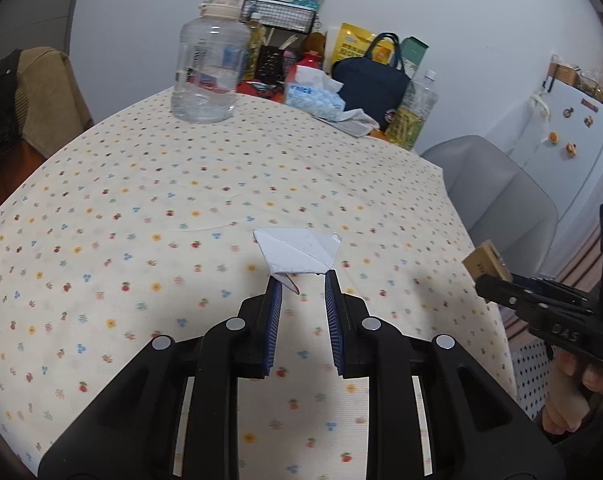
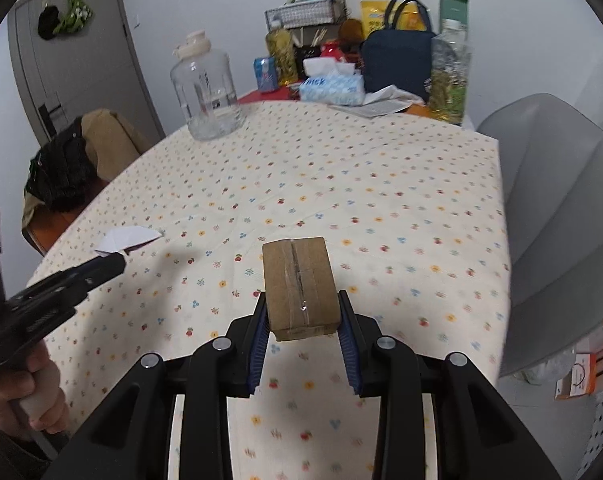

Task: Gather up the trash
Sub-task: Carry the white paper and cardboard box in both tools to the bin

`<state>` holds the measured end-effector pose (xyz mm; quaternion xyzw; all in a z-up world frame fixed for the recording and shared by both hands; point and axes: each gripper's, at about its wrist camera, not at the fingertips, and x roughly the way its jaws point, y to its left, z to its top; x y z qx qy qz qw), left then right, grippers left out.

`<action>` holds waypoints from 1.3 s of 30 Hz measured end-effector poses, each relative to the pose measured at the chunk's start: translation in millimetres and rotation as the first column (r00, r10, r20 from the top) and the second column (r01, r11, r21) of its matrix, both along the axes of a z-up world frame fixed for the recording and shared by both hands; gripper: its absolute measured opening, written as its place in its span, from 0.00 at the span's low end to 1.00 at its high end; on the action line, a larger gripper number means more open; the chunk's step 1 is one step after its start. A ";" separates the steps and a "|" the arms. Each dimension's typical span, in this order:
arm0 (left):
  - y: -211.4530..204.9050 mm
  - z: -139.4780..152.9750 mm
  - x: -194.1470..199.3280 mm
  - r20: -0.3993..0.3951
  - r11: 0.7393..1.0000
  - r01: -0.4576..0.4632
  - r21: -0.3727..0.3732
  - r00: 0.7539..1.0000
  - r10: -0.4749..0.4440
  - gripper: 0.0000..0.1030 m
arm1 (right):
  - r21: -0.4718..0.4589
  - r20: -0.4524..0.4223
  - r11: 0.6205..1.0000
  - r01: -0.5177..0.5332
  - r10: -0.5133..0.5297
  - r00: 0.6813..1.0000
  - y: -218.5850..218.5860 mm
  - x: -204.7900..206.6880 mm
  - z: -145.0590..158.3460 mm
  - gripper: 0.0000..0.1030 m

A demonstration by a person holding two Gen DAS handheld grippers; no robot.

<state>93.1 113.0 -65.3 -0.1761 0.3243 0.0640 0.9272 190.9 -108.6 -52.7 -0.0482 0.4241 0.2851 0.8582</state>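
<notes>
the left tongs sit with their blue-padded fingers apart, the tips reaching the near edge of a folded white paper scrap that lies on the floral-cloth table; the left tip touches or slightly overlaps a small flap under the paper, and i cannot tell whether the right tip touches it. the right tongs are clamped on a small brown cardboard box sealed with clear tape along its top, the box held between the pads above the table. seen from the left wrist view, that box hangs at the right of the paper scrap, out past the table's edge, gripped by the right tongs. from the right wrist view the paper scrap lies well left of the box, with the left tongs right at it. far beyond the paper scrap, at the back of the table, stand a big clear water jug, a blue tissue pack, a navy bag and a bottle of yellow liquid. a grey chair stands to the right of the table.
</notes>
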 end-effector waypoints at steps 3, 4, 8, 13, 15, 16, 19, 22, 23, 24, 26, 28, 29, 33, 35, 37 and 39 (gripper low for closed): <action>-13.0 6.0 3.3 0.010 0.999 0.033 0.003 0.999 -0.033 0.21 | 0.020 0.000 0.999 0.036 -0.036 0.999 -22.7 -9.4 8.7 0.31; -17.8 8.6 4.6 0.014 0.999 0.046 0.004 0.999 -0.046 0.21 | 0.034 -0.006 0.998 0.048 -0.048 0.999 -31.8 -13.8 11.8 0.31; -31.8 18.9 6.6 0.034 0.997 0.083 0.005 0.996 -0.083 0.21 | 0.072 -0.016 0.994 0.080 -0.079 0.997 -54.4 -28.0 25.6 0.31; -54.0 31.0 8.8 0.059 0.990 0.140 0.008 0.988 -0.140 0.21 | 0.085 0.007 0.986 0.146 -0.147 0.989 -82.3 -39.8 40.4 0.31; -62.1 34.4 10.1 0.066 0.987 0.160 0.006 0.985 -0.160 0.21 | 0.085 0.015 0.982 0.171 -0.172 0.985 -91.7 -42.3 43.5 0.31; -67.8 36.1 10.6 0.069 0.985 0.175 0.005 0.982 -0.174 0.21 | 0.083 0.021 0.980 0.181 -0.183 0.983 -97.5 -44.0 45.0 0.31; -85.0 40.3 12.6 0.076 0.977 0.215 0.013 0.974 -0.215 0.21 | 0.068 0.040 0.972 0.227 -0.230 0.972 -112.7 -45.3 46.1 0.31; -106.8 42.8 15.9 0.076 0.964 0.263 0.023 0.961 -0.264 0.21 | 0.057 0.042 0.961 0.270 -0.273 0.961 -130.4 -46.0 42.1 0.31; -112.9 43.3 17.3 0.075 0.960 0.277 0.025 0.957 -0.278 0.21 | 0.056 0.039 0.958 0.280 -0.283 0.958 -135.3 -46.1 40.3 0.31; -120.4 44.0 19.0 0.074 0.955 0.294 0.029 0.952 -0.295 0.21 | 0.052 0.037 0.954 0.296 -0.298 0.954 -142.1 -47.0 38.1 0.32; -133.6 44.3 22.0 0.073 0.947 0.320 0.033 0.944 -0.322 0.21 | 0.046 0.033 0.944 0.328 -0.329 0.944 -156.4 -49.1 34.2 0.32; -145.8 43.9 25.2 0.070 0.938 0.344 0.035 0.936 -0.345 0.21 | 0.041 0.031 0.935 0.352 -0.353 0.935 -169.2 -51.0 30.9 0.32; -152.4 43.5 27.0 0.068 0.934 0.357 0.035 0.931 -0.358 0.21 | 0.036 0.032 0.931 0.364 -0.365 0.930 -175.1 -52.5 29.8 0.32; -175.4 40.9 33.6 0.059 0.915 0.401 0.039 0.913 -0.403 0.21 | 0.024 0.036 0.910 0.414 -0.415 0.909 -203.4 -61.1 24.0 0.32; -188.3 38.7 36.7 0.049 0.904 0.424 0.043 0.903 -0.426 0.21 | 0.019 0.024 0.894 0.448 -0.448 0.894 -220.6 -65.3 18.2 0.32; -199.1 37.3 38.9 0.042 0.895 0.444 0.049 0.894 -0.446 0.21 | 0.017 0.016 0.881 0.473 -0.473 0.881 -233.7 -69.3 13.1 0.32; -210.6 36.3 41.1 0.035 0.885 0.463 0.054 0.885 -0.465 0.21 | 0.017 0.007 0.868 0.496 -0.496 0.868 -246.5 -73.3 8.2 0.32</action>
